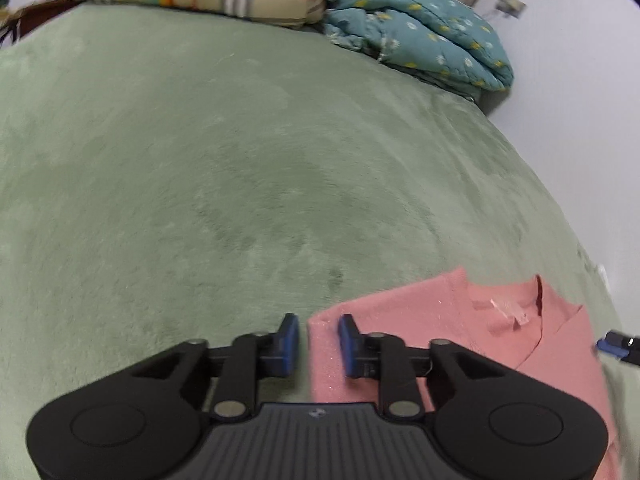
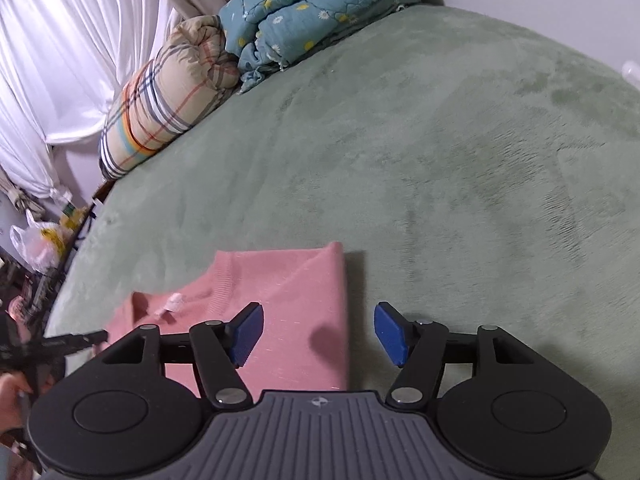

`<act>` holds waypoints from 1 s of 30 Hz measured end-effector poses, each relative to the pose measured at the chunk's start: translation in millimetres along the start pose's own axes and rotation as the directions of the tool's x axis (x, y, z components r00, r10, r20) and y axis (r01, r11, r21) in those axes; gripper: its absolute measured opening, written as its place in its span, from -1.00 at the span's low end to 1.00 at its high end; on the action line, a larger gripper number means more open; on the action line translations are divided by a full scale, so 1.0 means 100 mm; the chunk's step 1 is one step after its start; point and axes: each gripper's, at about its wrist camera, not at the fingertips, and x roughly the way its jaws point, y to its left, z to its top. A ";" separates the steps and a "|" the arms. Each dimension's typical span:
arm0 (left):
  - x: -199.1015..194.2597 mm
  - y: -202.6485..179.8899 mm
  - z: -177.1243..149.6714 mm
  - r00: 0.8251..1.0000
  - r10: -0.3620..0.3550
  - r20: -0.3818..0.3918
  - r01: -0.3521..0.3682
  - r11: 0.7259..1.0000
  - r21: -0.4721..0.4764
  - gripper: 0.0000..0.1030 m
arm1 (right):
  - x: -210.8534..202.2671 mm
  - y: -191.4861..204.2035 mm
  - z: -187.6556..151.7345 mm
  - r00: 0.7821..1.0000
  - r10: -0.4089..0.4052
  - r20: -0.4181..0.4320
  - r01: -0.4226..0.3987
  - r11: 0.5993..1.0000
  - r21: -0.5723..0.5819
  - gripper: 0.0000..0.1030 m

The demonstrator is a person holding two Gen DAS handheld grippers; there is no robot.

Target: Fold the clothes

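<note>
Left wrist view: pink knit top (image 1: 452, 320), partly folded, lay flat on green plush bed (image 1: 240, 184). Left hand-held gripper (image 1: 319, 346) narrowly parted around its edge, gripping nothing; right hand-held gripper (image 2: 319, 334) open. Further folds presumably remained.

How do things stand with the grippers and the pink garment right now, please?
Left gripper narrow, astride pink sweater's folded edge, pads not pressing. Right gripper open over its other edge. Sweater partly folded on green blanket. Nothing obstructing.
</note>
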 end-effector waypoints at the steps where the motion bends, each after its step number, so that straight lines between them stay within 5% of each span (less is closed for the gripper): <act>1: -0.01 0.04 0.00 1.000 -0.014 -0.008 0.014 1.000 -0.018 -0.75 | 0.02 0.01 0.01 1.000 -0.004 -0.001 0.004 1.000 0.002 0.21; 3: -0.01 0.09 0.03 0.998 -0.044 -0.036 0.041 0.997 -0.062 -0.74 | 0.03 0.01 0.06 0.999 -0.042 0.012 0.042 0.999 0.003 0.22; 7: 0.01 0.14 0.08 0.990 -0.109 -0.090 0.097 0.987 -0.124 -0.37 | 0.07 -0.10 0.20 0.996 -0.074 0.052 0.072 0.996 0.046 0.25; 12: 0.08 0.11 0.09 0.975 -0.164 -0.150 0.154 0.985 -0.078 -0.43 | 0.34 -0.10 0.36 0.999 0.000 -0.049 0.000 1.000 -0.004 0.19; 14: 0.12 0.12 0.09 0.974 -0.160 -0.158 0.151 0.986 -0.066 -0.87 | 0.47 -0.09 0.38 0.995 0.011 -0.098 -0.013 1.000 -0.015 -0.06; 15: 0.14 0.15 0.09 0.974 -0.162 -0.160 0.150 0.985 -0.082 -0.87 | 0.52 -0.08 0.37 0.993 0.005 -0.114 -0.008 1.000 -0.024 -0.62; 16: 0.16 0.18 0.09 0.974 -0.162 -0.161 0.148 0.984 -0.097 -0.89 | 0.56 -0.08 0.37 0.992 -0.005 -0.129 0.001 0.999 -0.034 -0.88; 22: -0.02 0.00 0.08 0.995 -0.056 -0.086 0.055 0.998 -0.020 -0.90 | 0.46 -0.05 0.36 0.997 -0.049 -0.060 0.046 0.997 -0.059 -0.91; 30: 0.05 0.23 0.04 0.993 -0.085 -0.080 0.069 0.980 -0.185 -0.86 | 0.55 -0.18 0.32 0.994 -0.062 -0.087 0.060 0.998 -0.027 -0.88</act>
